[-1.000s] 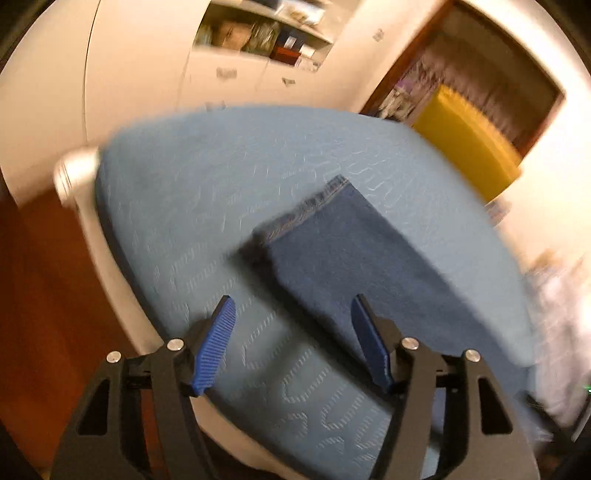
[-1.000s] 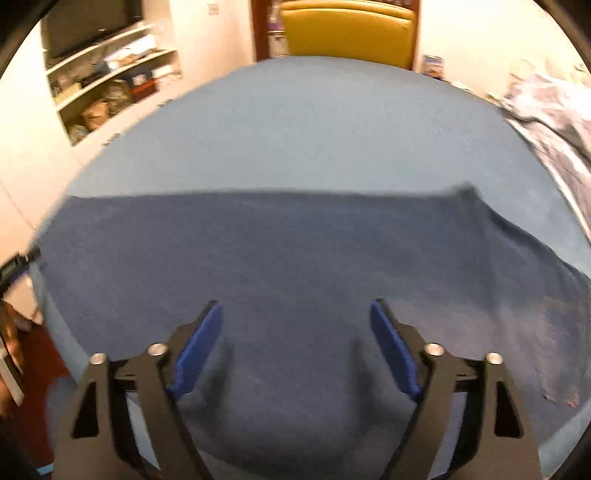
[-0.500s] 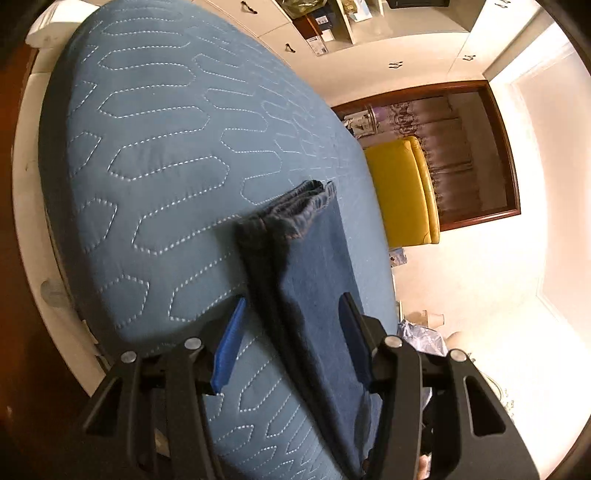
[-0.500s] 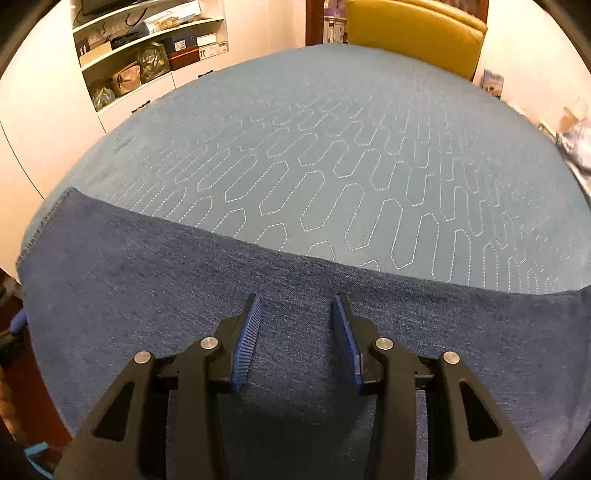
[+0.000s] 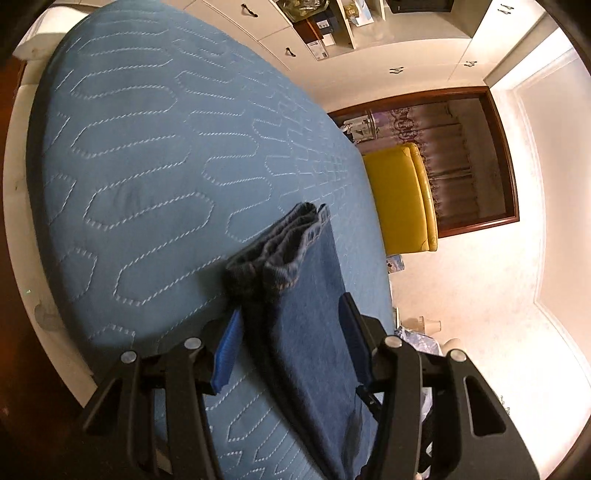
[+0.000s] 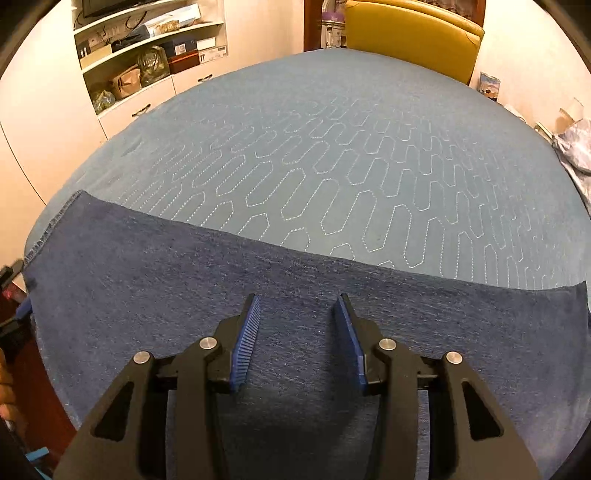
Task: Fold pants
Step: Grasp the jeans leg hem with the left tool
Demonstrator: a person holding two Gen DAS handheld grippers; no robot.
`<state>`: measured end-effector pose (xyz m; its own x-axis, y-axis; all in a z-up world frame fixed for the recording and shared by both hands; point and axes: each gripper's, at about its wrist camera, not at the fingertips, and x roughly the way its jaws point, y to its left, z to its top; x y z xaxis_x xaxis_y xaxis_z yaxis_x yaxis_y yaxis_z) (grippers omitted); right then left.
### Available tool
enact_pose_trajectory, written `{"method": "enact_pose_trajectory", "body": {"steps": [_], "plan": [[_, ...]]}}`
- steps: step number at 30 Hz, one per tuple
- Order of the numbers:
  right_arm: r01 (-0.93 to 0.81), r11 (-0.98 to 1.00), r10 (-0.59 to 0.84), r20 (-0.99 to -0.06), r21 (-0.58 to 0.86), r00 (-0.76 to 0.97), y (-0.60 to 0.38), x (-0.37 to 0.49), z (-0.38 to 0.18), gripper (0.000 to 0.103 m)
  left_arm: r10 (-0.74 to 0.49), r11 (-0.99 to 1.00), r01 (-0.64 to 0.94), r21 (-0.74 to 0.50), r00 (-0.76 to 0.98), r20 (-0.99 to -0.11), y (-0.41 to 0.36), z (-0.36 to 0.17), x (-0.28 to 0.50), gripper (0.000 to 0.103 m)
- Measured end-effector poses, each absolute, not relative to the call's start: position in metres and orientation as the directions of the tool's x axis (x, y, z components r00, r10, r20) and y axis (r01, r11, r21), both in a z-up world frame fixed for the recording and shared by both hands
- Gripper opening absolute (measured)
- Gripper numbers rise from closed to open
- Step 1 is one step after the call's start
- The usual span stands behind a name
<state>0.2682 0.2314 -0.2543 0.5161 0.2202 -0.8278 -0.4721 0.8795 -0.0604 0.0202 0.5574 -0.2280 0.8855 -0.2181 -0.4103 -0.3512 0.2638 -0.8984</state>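
Dark blue jeans [image 6: 192, 295] lie flat in a long strip across the near part of a blue quilted bed [image 6: 332, 147]. In the left wrist view the jeans [image 5: 314, 332] run away from me, with the stacked hem ends [image 5: 280, 254] ahead. My left gripper [image 5: 290, 336] is open and straddles the strip near its hem end, one blue pad on each side. My right gripper [image 6: 297, 328] is open over the middle of the jeans, low above the denim.
A yellow armchair [image 6: 413, 29] stands beyond the far edge of the bed. White shelves and cupboards [image 6: 147, 55] line the left wall. A crumpled pale cloth [image 6: 576, 147] lies at the bed's right side. The bed's white frame [image 5: 22, 221] and dark floor are at left.
Both grippers came down close to the jeans. The left one swung round along the strip and its jaws now straddle it. The right gripper's jaws narrowed a second ago, then held.
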Motion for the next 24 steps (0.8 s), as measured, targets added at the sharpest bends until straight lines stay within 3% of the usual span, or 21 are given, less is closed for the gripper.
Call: {"method": "enact_pose_trajectory", "body": {"steps": [4, 6, 9, 13, 20, 24], "plan": [[-0.473, 0.878, 0.210, -0.833, -0.070, 0.512, 0.233, 0.269, -0.260, 0.043, -0.224, 0.256, -0.358, -0.898, 0.882, -0.415, 0.560, -0.225, 0.029, 0.049], [-0.472, 0.878, 0.207, -0.832, -0.074, 0.515, 0.234, 0.269, -0.261, 0.044, -0.230, 0.269, -0.356, -0.895, 0.878, -0.419, 0.559, -0.223, 0.032, 0.032], [-0.471, 0.879, 0.205, -0.833, -0.075, 0.514, 0.233, 0.270, -0.263, 0.045, -0.227, 0.287, -0.362, -0.887, 0.873, -0.431, 0.557, -0.224, 0.029, 0.017], [-0.473, 0.877, 0.196, -0.836, -0.085, 0.513, 0.235, 0.270, -0.264, 0.045, -0.212, 0.334, -0.344, -0.877, 0.880, -0.426, 0.554, -0.217, 0.026, 0.012], [-0.501, 0.863, 0.194, -0.870, -0.068, 0.453, 0.257, 0.276, -0.242, 0.048, -0.130, 0.539, -0.372, -0.756, 0.850, -0.511, 0.536, -0.188, 0.028, 0.009], [-0.633, 0.769, 0.328, -0.906, 0.091, 0.268, 0.317, 0.275, -0.214, 0.076, -0.013, 0.701, -0.403, -0.588, 0.818, -0.576, 0.507, -0.160, 0.035, 0.008]]}}
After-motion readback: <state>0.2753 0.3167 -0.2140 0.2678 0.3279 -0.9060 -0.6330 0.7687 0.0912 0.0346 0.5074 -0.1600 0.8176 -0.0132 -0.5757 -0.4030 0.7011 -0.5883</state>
